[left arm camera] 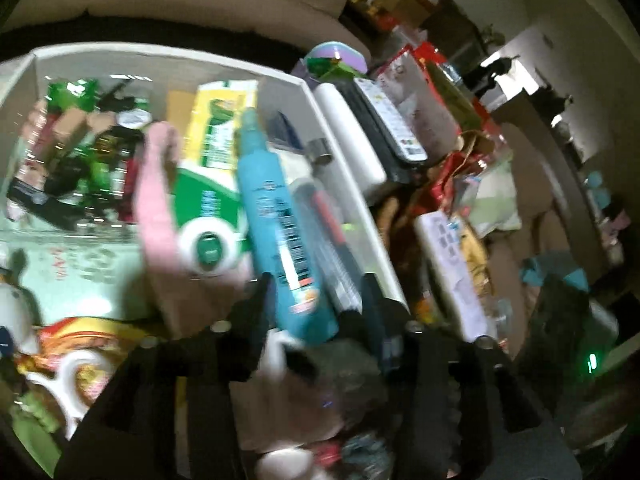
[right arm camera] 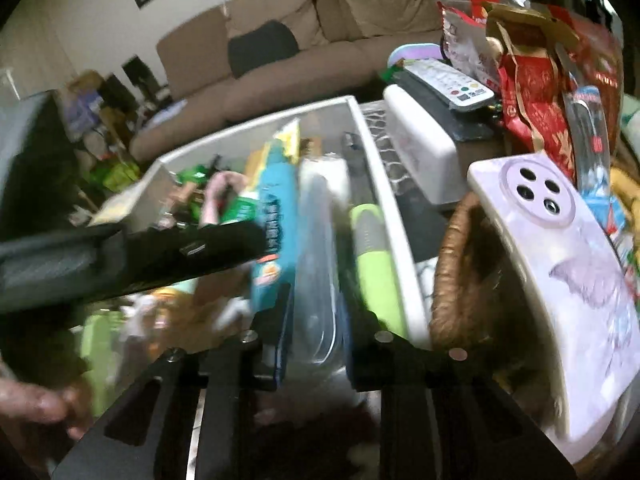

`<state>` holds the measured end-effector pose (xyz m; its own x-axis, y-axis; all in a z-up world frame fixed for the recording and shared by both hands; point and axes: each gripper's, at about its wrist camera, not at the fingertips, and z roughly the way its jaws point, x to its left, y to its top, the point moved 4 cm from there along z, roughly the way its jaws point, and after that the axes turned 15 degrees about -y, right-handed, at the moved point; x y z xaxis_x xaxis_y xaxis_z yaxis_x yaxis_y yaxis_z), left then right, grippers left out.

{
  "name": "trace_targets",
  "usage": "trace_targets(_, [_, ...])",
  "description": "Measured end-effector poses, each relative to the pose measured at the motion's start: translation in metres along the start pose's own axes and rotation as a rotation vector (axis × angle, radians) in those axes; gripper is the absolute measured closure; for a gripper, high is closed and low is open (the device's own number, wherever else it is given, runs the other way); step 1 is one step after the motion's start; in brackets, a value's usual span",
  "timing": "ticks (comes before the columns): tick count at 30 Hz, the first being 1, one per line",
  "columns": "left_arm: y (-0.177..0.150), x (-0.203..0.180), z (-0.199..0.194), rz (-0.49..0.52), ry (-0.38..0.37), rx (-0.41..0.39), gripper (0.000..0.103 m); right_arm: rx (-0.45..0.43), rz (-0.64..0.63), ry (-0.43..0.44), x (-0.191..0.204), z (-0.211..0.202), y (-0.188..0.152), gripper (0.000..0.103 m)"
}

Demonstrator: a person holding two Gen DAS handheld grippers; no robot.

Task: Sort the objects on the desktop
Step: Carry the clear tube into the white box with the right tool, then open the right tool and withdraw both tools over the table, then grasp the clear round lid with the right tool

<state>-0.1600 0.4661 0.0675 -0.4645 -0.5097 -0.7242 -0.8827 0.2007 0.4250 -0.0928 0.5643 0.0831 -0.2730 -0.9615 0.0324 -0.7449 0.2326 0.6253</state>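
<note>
A white tray point(left arm camera: 348, 160) point(right arm camera: 384, 184) holds a teal spray bottle point(left arm camera: 272, 208) point(right arm camera: 276, 220), a clear plastic case point(left arm camera: 324, 224) point(right arm camera: 316, 216), a lime green tube point(right arm camera: 372, 252), a tape roll point(left arm camera: 206, 248) and green packets. My left gripper point(left arm camera: 316, 304) stands open over the tray, the bottle's lower end between its fingers without being pinched; its black body point(right arm camera: 160, 256) reaches in from the left. My right gripper point(right arm camera: 318, 328) hovers at the tray's near end. The clear case fills the narrow gap between its fingers; blur hides whether the pads press it.
Right of the tray lie a white box point(right arm camera: 424, 148), a remote point(right arm camera: 448, 80), red bags point(right arm camera: 536, 96) and a wicker basket point(right arm camera: 456, 272) with a lilac phone point(right arm camera: 560, 248). A beige sofa point(right arm camera: 300, 40) stands behind. A hand point(right arm camera: 36, 404) shows at lower left.
</note>
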Motion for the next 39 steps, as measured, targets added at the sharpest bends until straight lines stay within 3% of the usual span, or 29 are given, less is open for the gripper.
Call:
trace_targets(3, [-0.014, 0.003, -0.022, 0.034, 0.024, -0.001, 0.055, 0.018, -0.044, -0.054, 0.006, 0.007, -0.002, 0.083])
trace_targets(4, [-0.019, 0.002, -0.029, 0.049, 0.033, -0.005, 0.049, 0.001, -0.041, -0.061, 0.005, 0.003, -0.003, 0.077])
trace_targets(5, [-0.028, 0.000, -0.045, 0.072, 0.040, -0.015, 0.042, -0.012, -0.028, -0.076, 0.003, -0.003, -0.004, 0.062])
trace_targets(7, [-0.037, -0.005, -0.077, 0.114, 0.060, -0.047, 0.035, -0.037, -0.017, -0.086, 0.002, -0.016, -0.005, 0.042])
trace_targets(11, [-0.063, 0.001, -0.149, 0.140, 0.110, -0.143, 0.016, -0.118, -0.078, -0.101, 0.024, -0.060, -0.012, 0.038])
trace_targets(14, [-0.087, 0.020, -0.211, 0.136, 0.190, -0.220, 0.000, -0.157, -0.115, -0.007, 0.061, -0.093, -0.022, 0.026])
trace_targets(16, [-0.105, 0.043, -0.250, 0.124, 0.273, -0.265, 0.000, -0.168, -0.141, 0.065, 0.093, -0.106, -0.027, 0.022])
trace_targets(19, [-0.127, 0.089, -0.305, 0.036, 0.335, -0.314, 0.000, -0.180, -0.216, 0.159, 0.154, -0.124, -0.040, 0.022])
trace_targets(23, [-0.153, 0.155, -0.373, -0.079, 0.444, -0.374, 0.000, -0.167, -0.320, 0.230, 0.241, -0.134, -0.061, 0.022])
trace_targets(26, [-0.166, 0.197, -0.416, -0.096, 0.538, -0.377, 0.000, -0.131, -0.366, 0.285, 0.297, -0.128, -0.076, 0.022])
trace_targets(29, [-0.172, 0.232, -0.447, -0.056, 0.594, -0.368, 0.000, -0.092, -0.388, 0.333, 0.341, -0.113, -0.089, 0.022])
trace_targets(33, [-0.168, 0.274, -0.466, 0.047, 0.598, -0.319, 0.000, -0.006, -0.364, 0.425, 0.388, -0.089, -0.102, 0.022])
trace_targets(37, [-0.162, 0.297, -0.452, 0.138, 0.587, -0.265, 0.002, 0.096, -0.286, 0.519, 0.422, -0.062, -0.105, 0.023])
trace_targets(39, [-0.161, 0.301, -0.441, 0.203, 0.578, -0.235, 0.011, 0.200, -0.218, 0.588, 0.436, -0.045, -0.105, 0.032])
